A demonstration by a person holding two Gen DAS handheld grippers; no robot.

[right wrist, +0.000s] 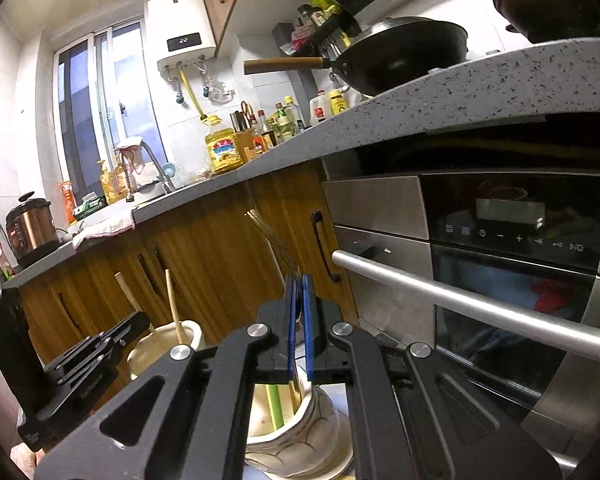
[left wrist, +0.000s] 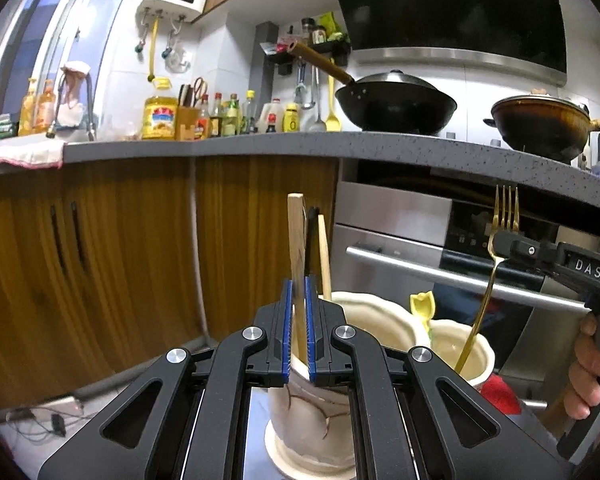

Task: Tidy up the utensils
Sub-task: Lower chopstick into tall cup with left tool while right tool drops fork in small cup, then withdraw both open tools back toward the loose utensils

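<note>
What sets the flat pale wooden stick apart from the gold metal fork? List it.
The flat pale wooden stick is plain-ended and stands upright in the left gripper; the gold metal fork ends in four tines and leans in the right gripper. Each reaches down into its own cream ceramic holder.

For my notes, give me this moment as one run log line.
left gripper: shut on chopstick over left holder | right gripper: shut on fork, handle in right holder
</note>
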